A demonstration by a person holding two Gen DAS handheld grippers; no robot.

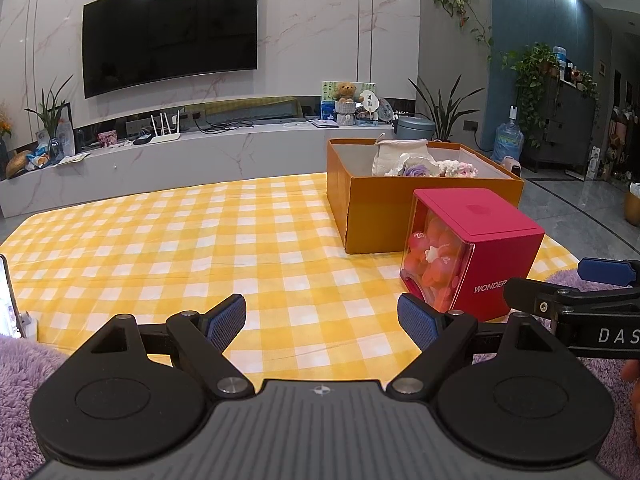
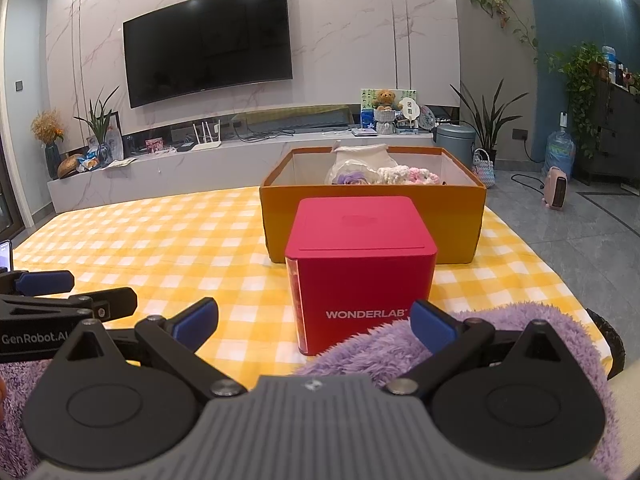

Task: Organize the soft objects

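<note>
A cube box point(image 2: 360, 272) stands before the carton point(image 2: 372, 220) holding soft items point(image 2: 384, 172)

Phone point(image 1: 8, 300) (far left) and purple fleece point(image 2: 500, 344) run off-frame.

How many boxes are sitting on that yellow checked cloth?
2. The open orange cardboard box sits toward the far edge, with soft items inside. The smaller red cube box with a clear side stands just in front of it, nearer the grippers. Nothing suggests hidden ones.

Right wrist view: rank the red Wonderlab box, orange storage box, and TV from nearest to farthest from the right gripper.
1. Red Wonderlab box, just ahead of the right gripper.
2. Orange storage box, directly behind it.
3. TV, on the far wall.
</note>
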